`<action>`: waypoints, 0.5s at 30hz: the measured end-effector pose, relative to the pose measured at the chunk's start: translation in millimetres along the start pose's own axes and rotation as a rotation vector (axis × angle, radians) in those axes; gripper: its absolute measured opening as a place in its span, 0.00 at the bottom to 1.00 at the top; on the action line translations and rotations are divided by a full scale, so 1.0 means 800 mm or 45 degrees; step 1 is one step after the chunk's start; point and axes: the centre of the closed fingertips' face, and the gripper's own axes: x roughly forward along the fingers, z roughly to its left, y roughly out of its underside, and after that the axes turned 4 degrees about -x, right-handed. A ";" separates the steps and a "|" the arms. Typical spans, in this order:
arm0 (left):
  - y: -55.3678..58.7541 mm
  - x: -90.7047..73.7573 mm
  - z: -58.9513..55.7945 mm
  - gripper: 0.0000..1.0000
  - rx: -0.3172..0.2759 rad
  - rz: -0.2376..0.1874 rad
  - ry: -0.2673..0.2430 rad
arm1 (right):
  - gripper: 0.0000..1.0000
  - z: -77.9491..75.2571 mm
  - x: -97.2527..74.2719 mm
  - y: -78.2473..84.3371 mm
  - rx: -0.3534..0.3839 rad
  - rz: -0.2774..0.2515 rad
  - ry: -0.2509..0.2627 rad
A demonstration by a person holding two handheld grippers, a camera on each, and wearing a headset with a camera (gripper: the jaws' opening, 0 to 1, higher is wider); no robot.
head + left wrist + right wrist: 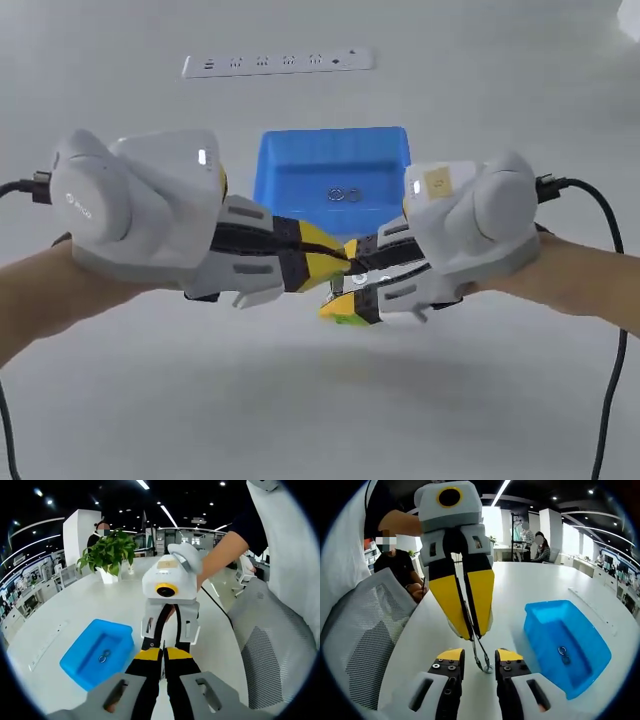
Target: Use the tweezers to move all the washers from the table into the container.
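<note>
My left gripper point(338, 258) comes in from the left, shut on thin metal tweezers point(479, 652). In the right gripper view its yellow fingers point(482, 597) point down at me, and the tweezer tips pinch a small washer point(488, 669) just above the white table. My right gripper point(480, 656) faces it, open, with the washer and tweezer tips in the gap between its jaws. Behind both grippers stands the blue container point(275, 150), also in the side views point(75, 665) point(540, 611). Two washers point(343, 195) point(104, 656) point(563, 653) lie in it.
A white power strip point(278, 62) lies at the far edge of the table. A potted plant point(107, 552) stands farther off on the table. A grey mesh chair point(270, 640) sits by the table's near side. People sit at the back point(535, 542).
</note>
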 end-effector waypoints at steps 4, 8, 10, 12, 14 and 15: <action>0.001 -0.002 0.002 0.05 0.002 0.005 -0.001 | 0.21 0.000 0.002 0.004 -0.016 0.024 -0.010; 0.002 -0.003 0.003 0.05 0.002 0.008 0.003 | 0.17 0.002 0.005 0.008 -0.036 0.048 -0.027; 0.002 -0.003 0.002 0.05 0.002 0.009 0.005 | 0.15 0.000 0.004 0.008 -0.038 0.051 -0.022; 0.002 -0.002 0.002 0.05 0.005 0.008 0.005 | 0.12 -0.001 0.004 0.008 -0.032 0.050 -0.025; 0.002 -0.001 0.002 0.05 0.002 0.007 0.004 | 0.12 -0.002 0.004 0.009 -0.042 0.051 -0.021; 0.002 -0.001 0.003 0.05 0.000 0.007 0.003 | 0.12 -0.002 0.004 0.009 -0.049 0.052 -0.020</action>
